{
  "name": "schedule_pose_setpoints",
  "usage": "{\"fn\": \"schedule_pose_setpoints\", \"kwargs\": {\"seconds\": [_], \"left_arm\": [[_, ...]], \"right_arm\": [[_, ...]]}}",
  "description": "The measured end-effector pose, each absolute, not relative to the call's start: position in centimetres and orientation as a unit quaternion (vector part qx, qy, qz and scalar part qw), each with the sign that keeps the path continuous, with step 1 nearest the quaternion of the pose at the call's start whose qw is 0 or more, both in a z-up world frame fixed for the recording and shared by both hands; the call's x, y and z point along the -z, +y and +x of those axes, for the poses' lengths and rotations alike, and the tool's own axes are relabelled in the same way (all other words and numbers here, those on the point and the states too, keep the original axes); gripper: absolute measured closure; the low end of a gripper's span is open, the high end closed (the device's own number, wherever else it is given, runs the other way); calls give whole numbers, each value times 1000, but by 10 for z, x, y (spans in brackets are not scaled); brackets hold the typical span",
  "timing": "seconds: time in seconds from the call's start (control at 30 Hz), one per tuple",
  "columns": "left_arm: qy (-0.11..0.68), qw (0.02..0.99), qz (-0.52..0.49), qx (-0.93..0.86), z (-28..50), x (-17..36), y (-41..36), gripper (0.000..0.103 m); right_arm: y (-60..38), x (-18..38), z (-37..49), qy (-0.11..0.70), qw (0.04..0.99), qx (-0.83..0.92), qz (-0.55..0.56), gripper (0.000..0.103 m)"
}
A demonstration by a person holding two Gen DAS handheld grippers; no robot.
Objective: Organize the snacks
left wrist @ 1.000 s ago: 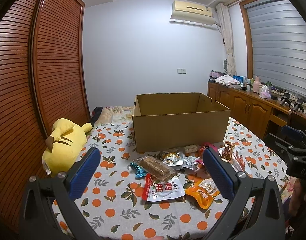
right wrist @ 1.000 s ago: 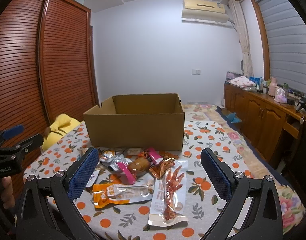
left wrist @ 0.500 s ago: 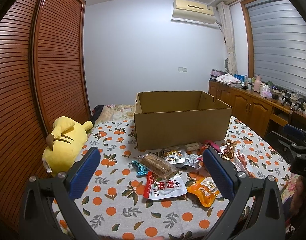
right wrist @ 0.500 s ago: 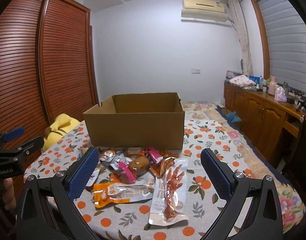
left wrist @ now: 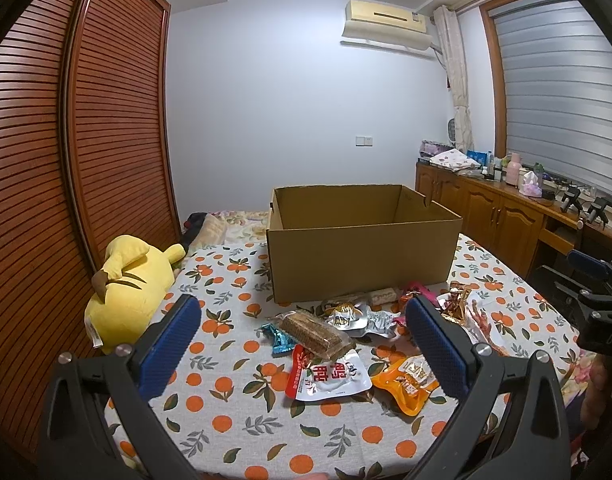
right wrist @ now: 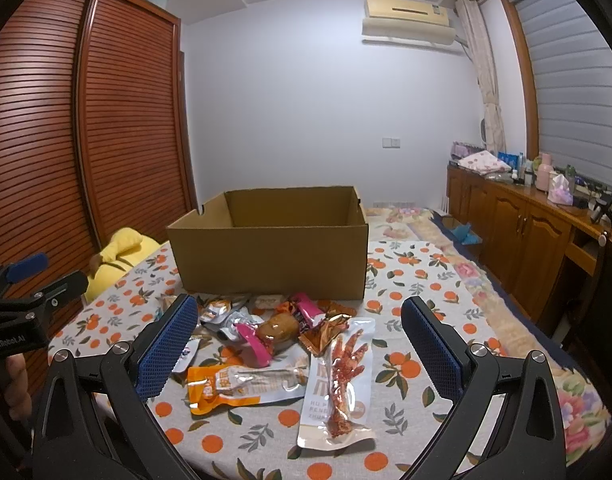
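Snacks (right wrist: 281, 344) on table | ahead of both spread grippers, untouched

A room in a home — a bedroom, by its furnishings. Louvred wooden wardrobe doors (left wrist: 113, 140) line one wall; a wall-mounted air conditioner (left wrist: 387, 24) hangs beside a curtained, shuttered window (left wrist: 562, 100). A low wooden sideboard (right wrist: 522, 232) carries toiletries and folded linen — a yellow plush toy (left wrist: 131, 292) lies on the fruit-print cloth (left wrist: 233, 380).

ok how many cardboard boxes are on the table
1. The cardboard box stands open at the table's far side, behind the snack packets. Its inside floor is hidden.
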State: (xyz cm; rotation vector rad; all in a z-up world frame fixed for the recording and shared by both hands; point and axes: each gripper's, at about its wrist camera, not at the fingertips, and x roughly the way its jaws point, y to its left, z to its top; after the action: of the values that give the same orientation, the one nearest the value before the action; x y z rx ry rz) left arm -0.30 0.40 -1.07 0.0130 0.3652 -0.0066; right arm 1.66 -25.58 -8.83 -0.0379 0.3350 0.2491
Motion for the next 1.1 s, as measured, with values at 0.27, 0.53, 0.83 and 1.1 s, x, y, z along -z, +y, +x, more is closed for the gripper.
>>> {"fn": "schedule_pose_setpoints", "kwargs": {"seconds": [0.27, 0.53, 0.83, 1.1], "left_arm": [[180, 984, 7, 5, -5, 7, 2, 0], [180, 984, 7, 4, -5, 7, 2, 0], [180, 984, 7, 5, -5, 7, 2, 0], [186, 982, 6, 7, -3, 8, -1, 0]], "right_arm": [[-256, 88, 17, 166, 978, -124, -18, 0], [-256, 88, 16, 166, 978, -124, -16, 0], [-259, 87, 17, 165, 979, -121, -18, 0], [-267, 90, 19, 171, 979, -113, -17, 0]]}}
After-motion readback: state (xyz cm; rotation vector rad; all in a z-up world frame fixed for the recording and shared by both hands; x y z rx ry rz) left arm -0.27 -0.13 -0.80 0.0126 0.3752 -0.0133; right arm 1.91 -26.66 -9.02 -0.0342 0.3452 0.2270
